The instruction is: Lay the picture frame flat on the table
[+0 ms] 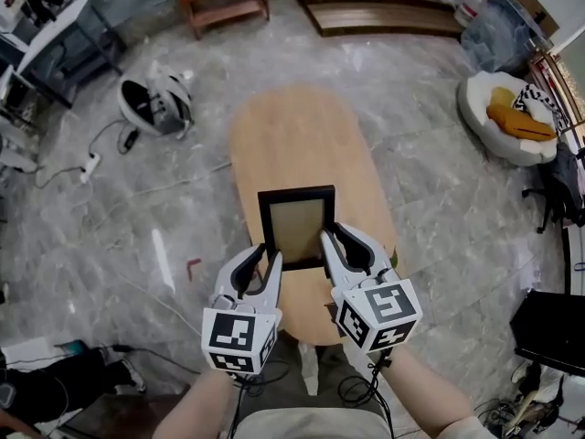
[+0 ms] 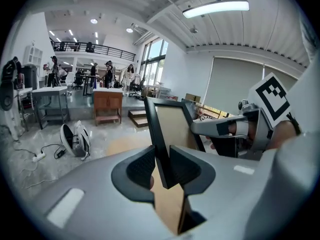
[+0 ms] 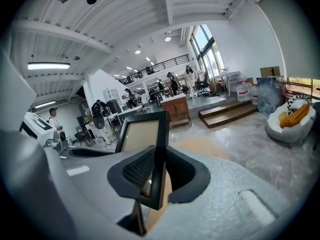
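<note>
A black picture frame with a tan panel hangs over the near half of the oval wooden table. My left gripper is shut on the frame's lower left edge. My right gripper is shut on its lower right edge. In the left gripper view the frame stands upright, its black edge pinched in the left gripper, with the right gripper beyond it. The right gripper view shows the frame clamped at its edge in the right gripper. Whether the frame's bottom touches the table is hidden.
Bare tabletop lies beyond the frame. On the floor at the left are a white round device and a power strip. A white beanbag seat with a yellow cushion is at the right; wooden steps are at the back.
</note>
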